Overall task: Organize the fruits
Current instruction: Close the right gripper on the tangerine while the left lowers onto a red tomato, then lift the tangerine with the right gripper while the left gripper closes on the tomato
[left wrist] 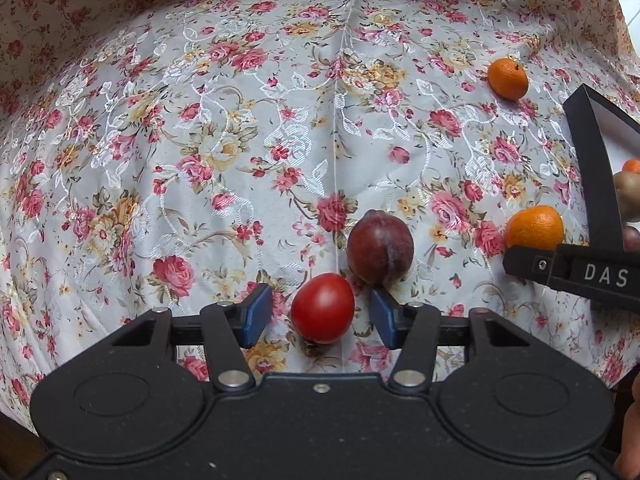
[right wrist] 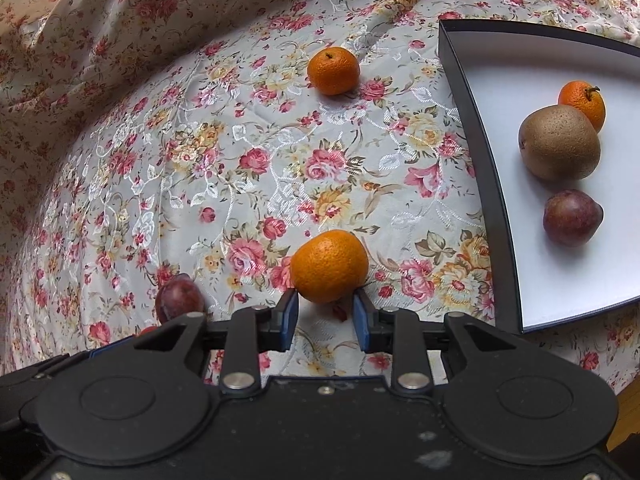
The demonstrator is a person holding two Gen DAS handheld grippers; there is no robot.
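My left gripper (left wrist: 321, 314) is open around a red tomato (left wrist: 322, 308) on the floral cloth, with gaps on both sides. A dark plum (left wrist: 380, 249) lies just beyond it. My right gripper (right wrist: 325, 314) is open with its tips beside the near edge of a mandarin (right wrist: 329, 266), which also shows in the left wrist view (left wrist: 534, 227). Another mandarin (right wrist: 333, 71) lies farther back. A black-rimmed white tray (right wrist: 480, 168) at the right holds a mandarin (right wrist: 583, 102), a kiwi (right wrist: 559, 143) and a plum (right wrist: 572, 217).
The floral cloth (left wrist: 224, 128) covers the table and rises in folds at the back. The right gripper's finger (left wrist: 576, 272) shows at the right of the left wrist view. The plum near the left gripper shows in the right wrist view (right wrist: 179, 298).
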